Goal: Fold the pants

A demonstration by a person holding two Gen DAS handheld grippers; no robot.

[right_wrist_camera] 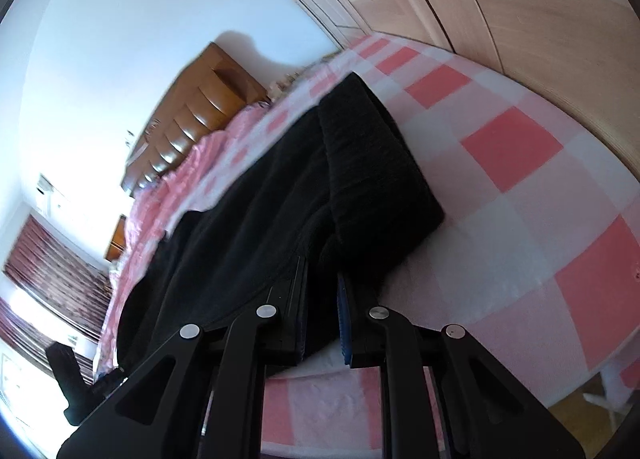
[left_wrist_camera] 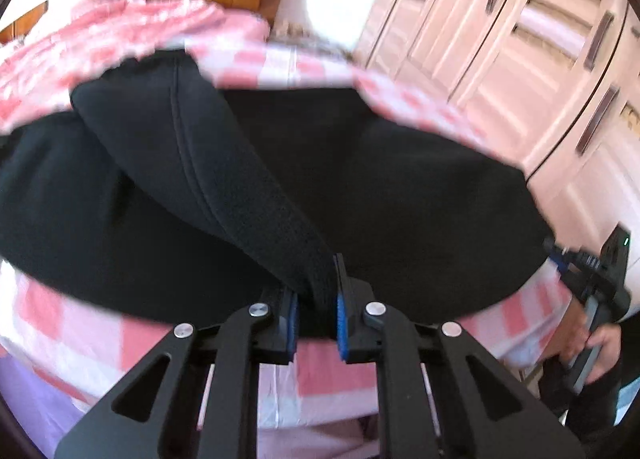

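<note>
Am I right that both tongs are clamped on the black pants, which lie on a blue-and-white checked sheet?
Not quite: the sheet is pink-and-white checked, as the right wrist view shows. The left tongs and right tongs do clamp the black pants.

Your left gripper (left_wrist_camera: pixel 314 315) has its fingertips buried in a bunched strip of the black pants (left_wrist_camera: pixel 248 187), so you cannot see the pinched edge. The pants' left side runs off the left wrist frame. Motion blur smears the pink bedding (left_wrist_camera: pixel 120 23) behind. In the right wrist view, the right gripper (right_wrist_camera: pixel 322 323) hides its fold too (only blue pads show).
</note>
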